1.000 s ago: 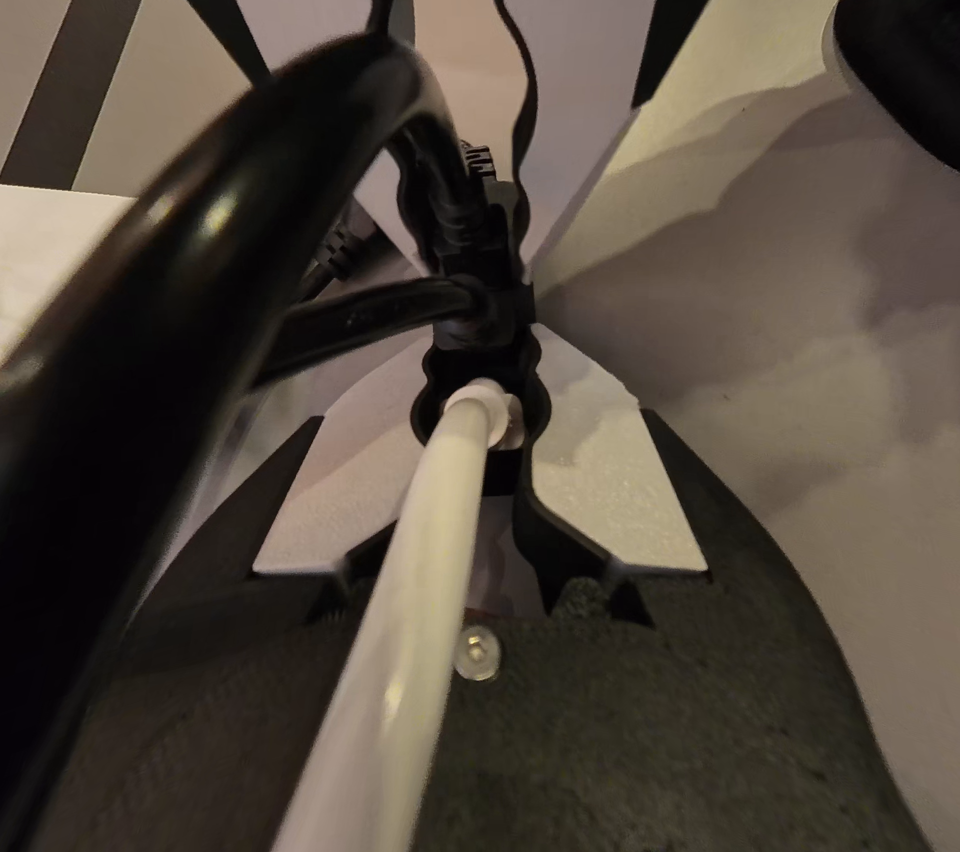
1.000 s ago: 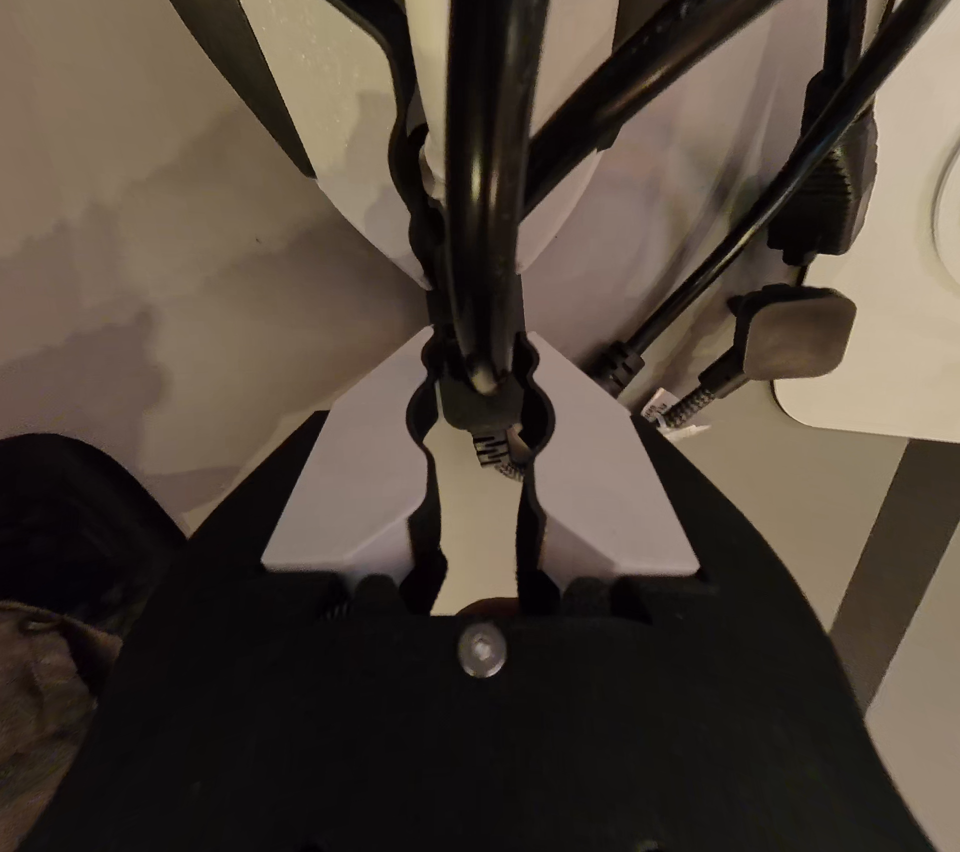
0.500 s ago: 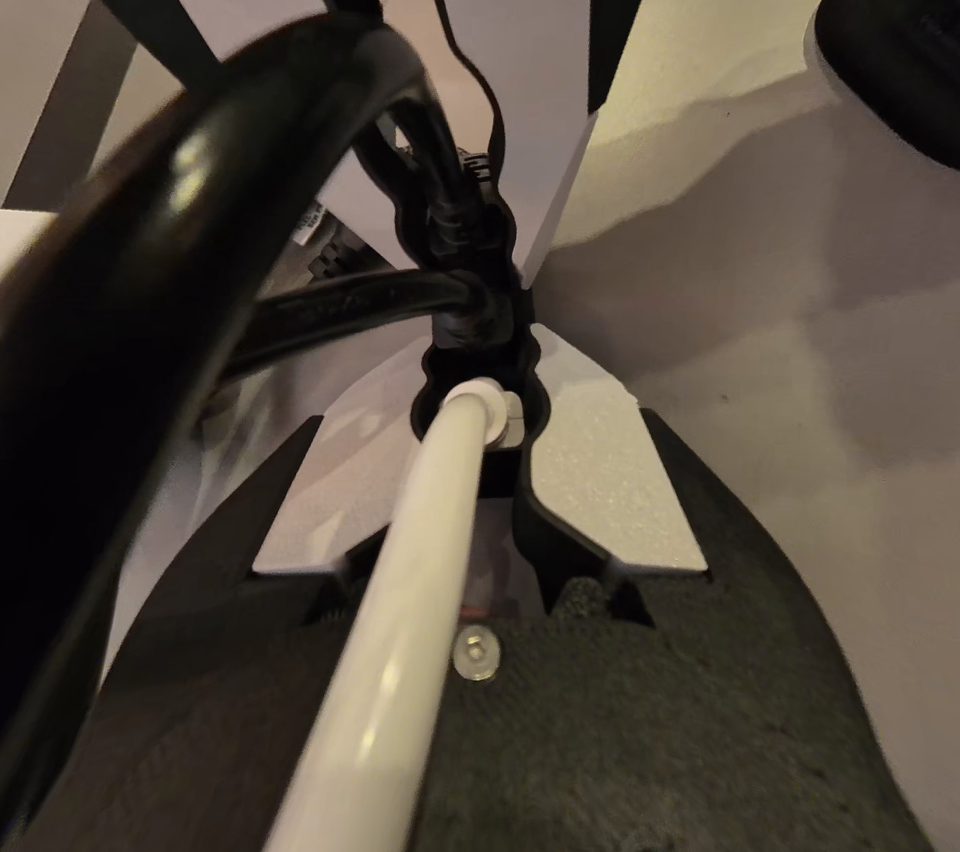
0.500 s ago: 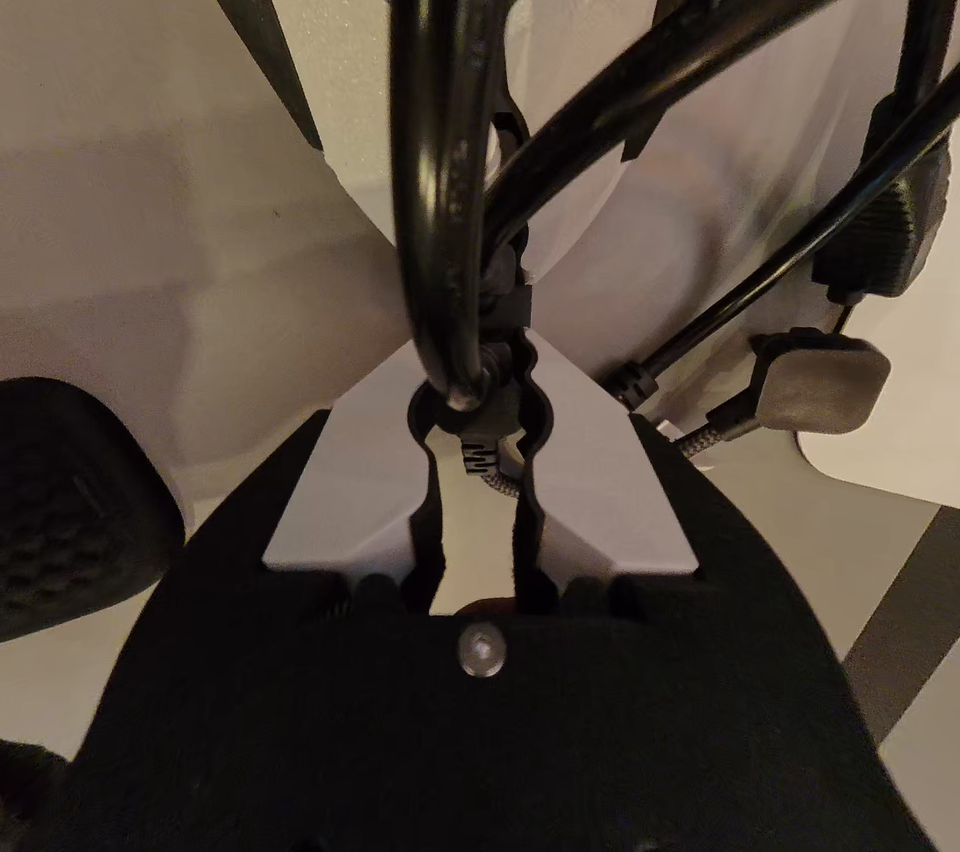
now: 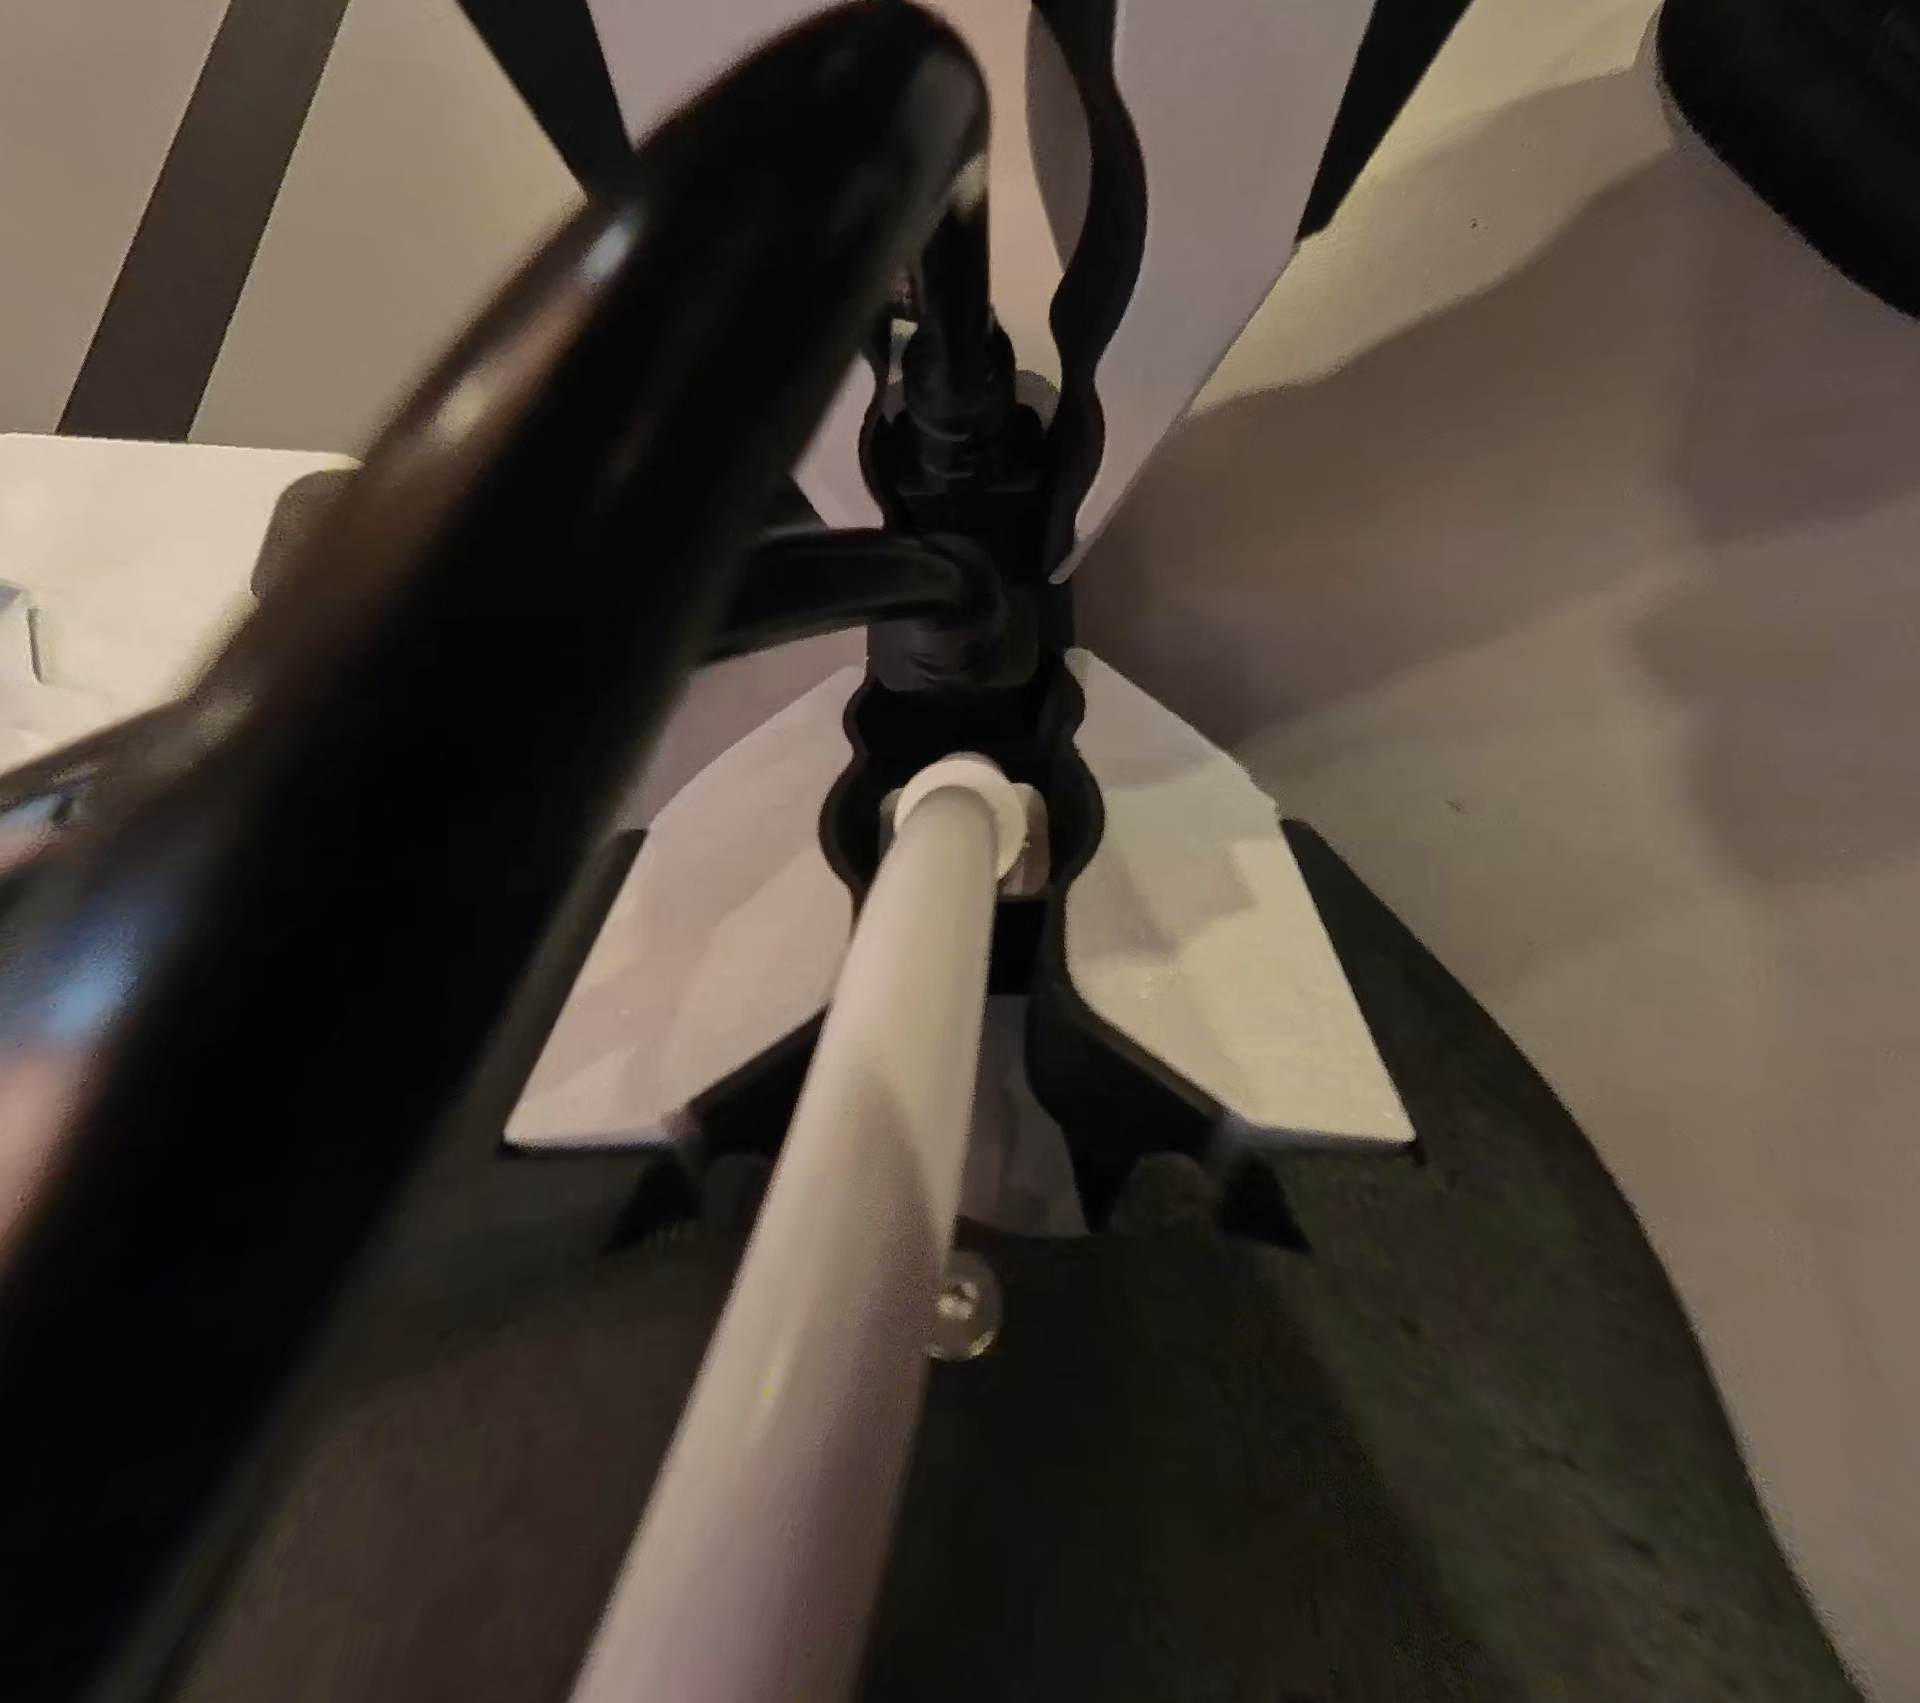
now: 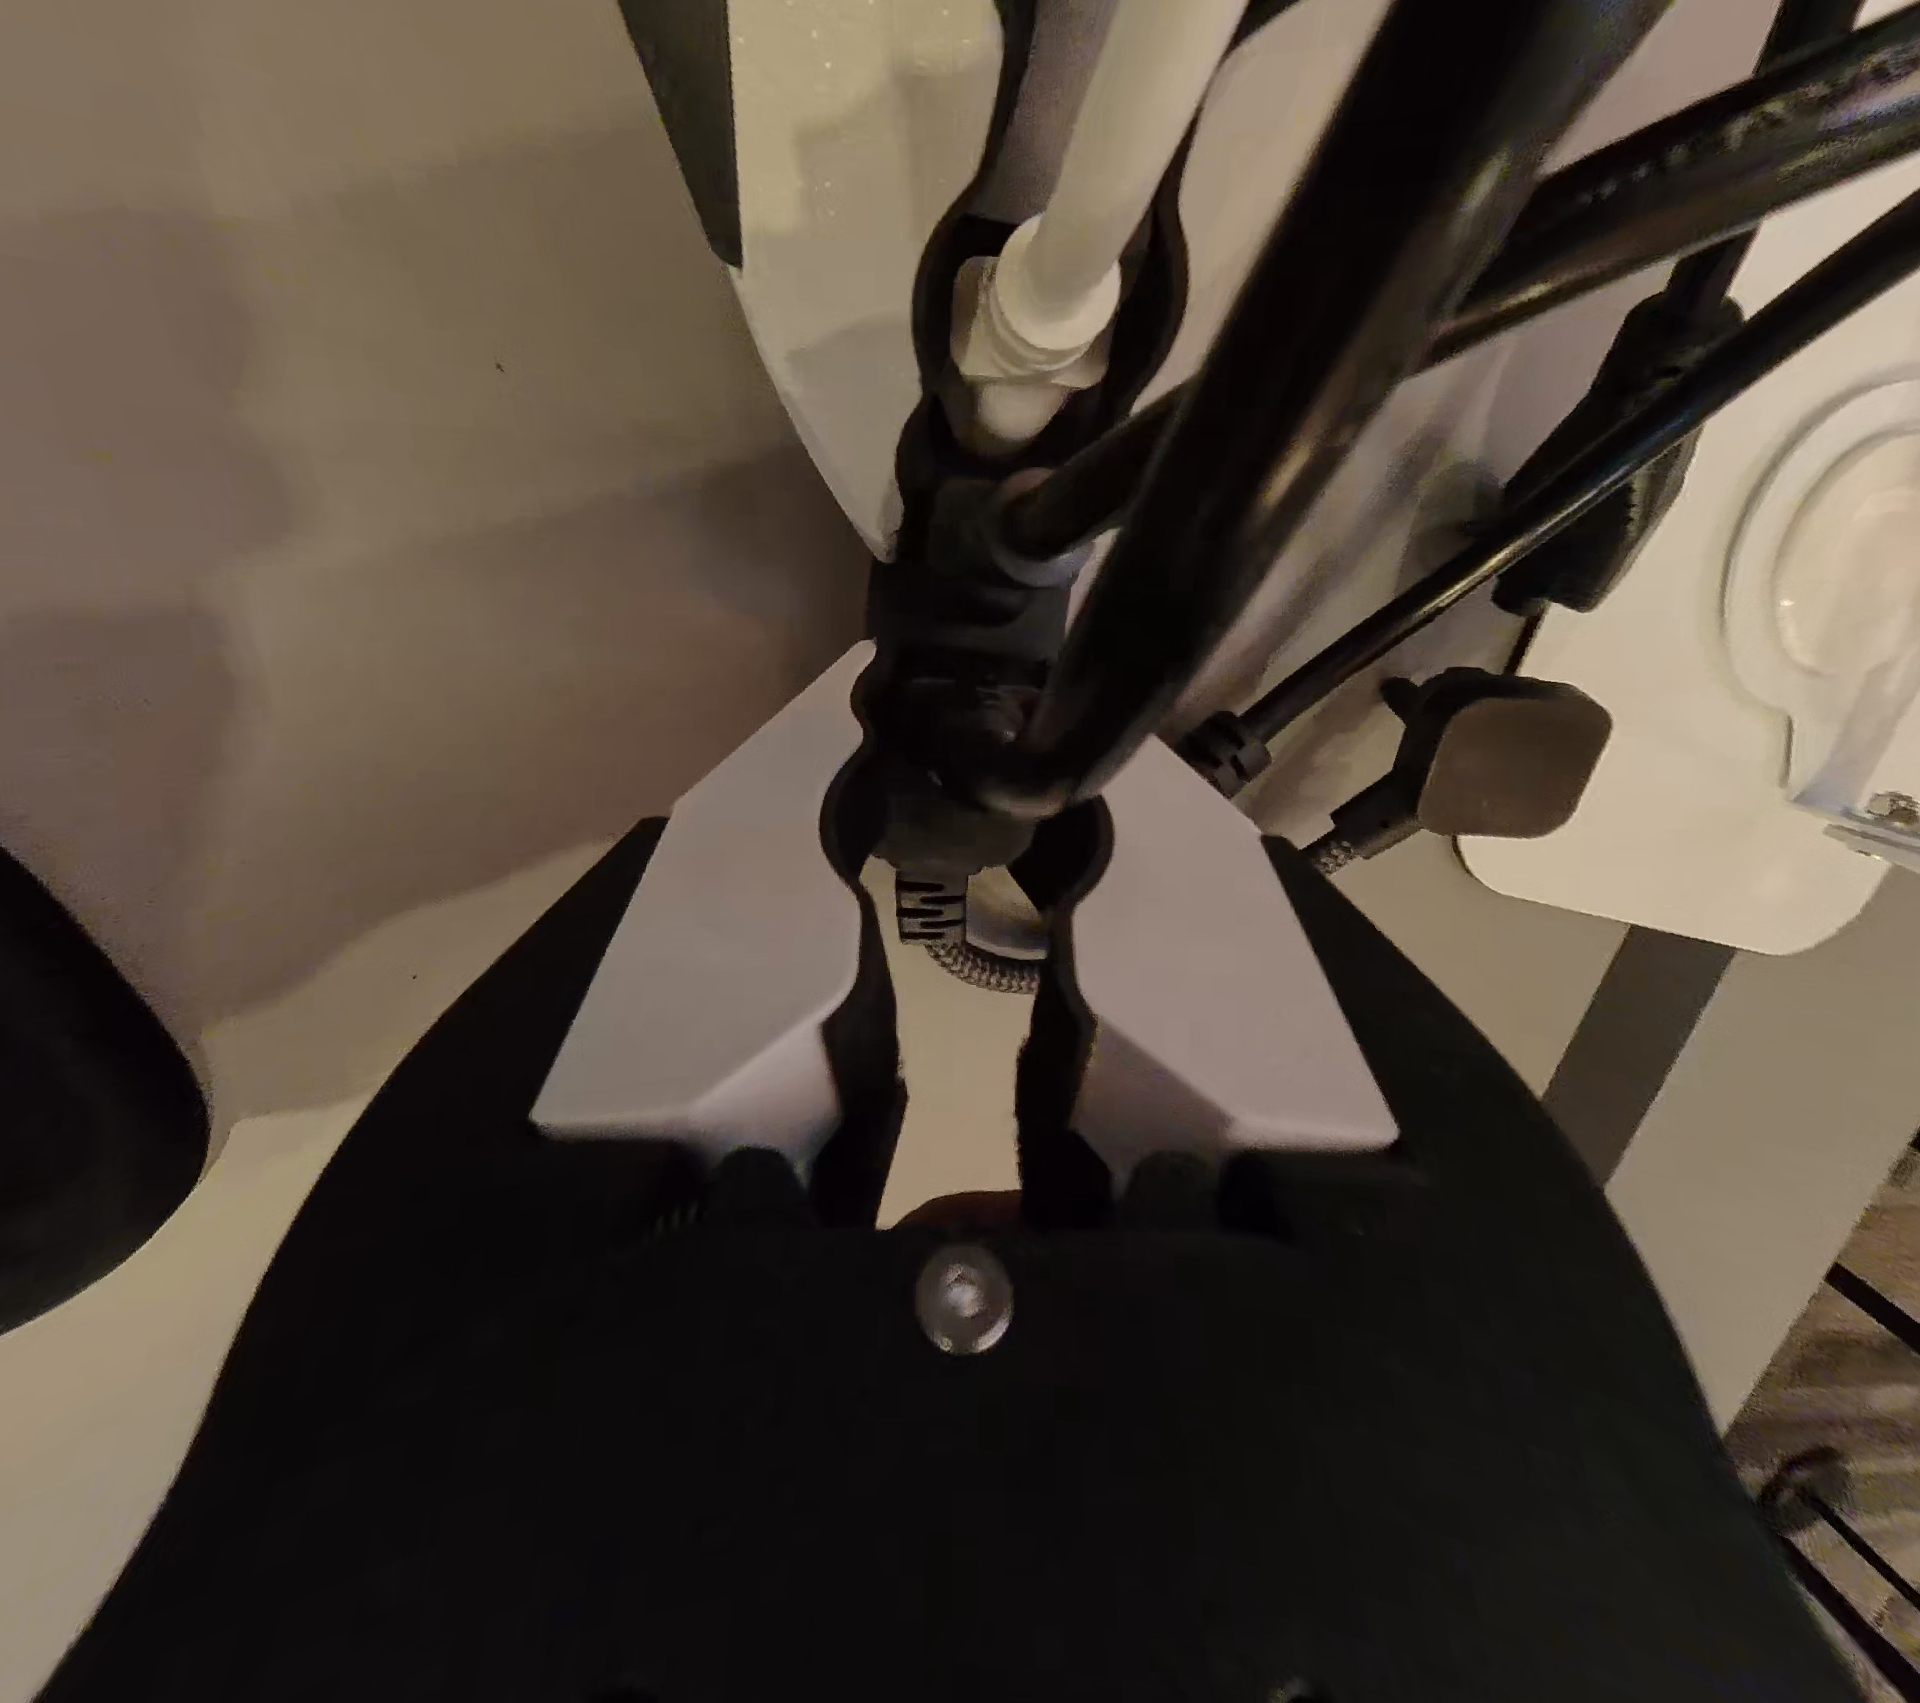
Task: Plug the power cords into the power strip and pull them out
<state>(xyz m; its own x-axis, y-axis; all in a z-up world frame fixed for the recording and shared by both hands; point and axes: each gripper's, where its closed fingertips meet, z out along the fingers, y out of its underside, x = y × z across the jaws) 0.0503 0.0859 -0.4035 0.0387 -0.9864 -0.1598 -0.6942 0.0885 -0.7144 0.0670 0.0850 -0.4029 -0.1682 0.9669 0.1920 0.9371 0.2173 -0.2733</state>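
My left gripper point(image 5: 961, 697) is shut on the end piece of a white cord point(image 5: 883, 1082). My right gripper point(image 6: 961, 697) faces it tip to tip and is shut on a black plug point(image 6: 935, 822) with a thick black cord point(image 6: 1299, 354). A second black plug point(image 6: 966, 573) sits between the two sets of tips; what it is plugged into is hidden. In the left wrist view the right gripper point(image 5: 966, 510) comes from above, with the thick cord point(image 5: 520, 614) looping close to the lens. The white power strip point(image 6: 1714, 822) lies to the right with a flat dark plug point(image 6: 1507, 760) in it.
A round black object point(image 5: 1818, 43) sits on the white table, also low left in the right wrist view point(image 6: 62, 1082). Thinner black cords point(image 6: 1662, 427) run to another plug on the strip. A dark bar point(image 6: 1621, 1051) and patterned floor point(image 6: 1849, 1393) show beyond the table edge. The tips of both grippers are at nearly the same place.
Both grippers stay shut and tip to tip. In the right wrist view the thick black cord has swung from the centre to the right, and the white cord now shows.
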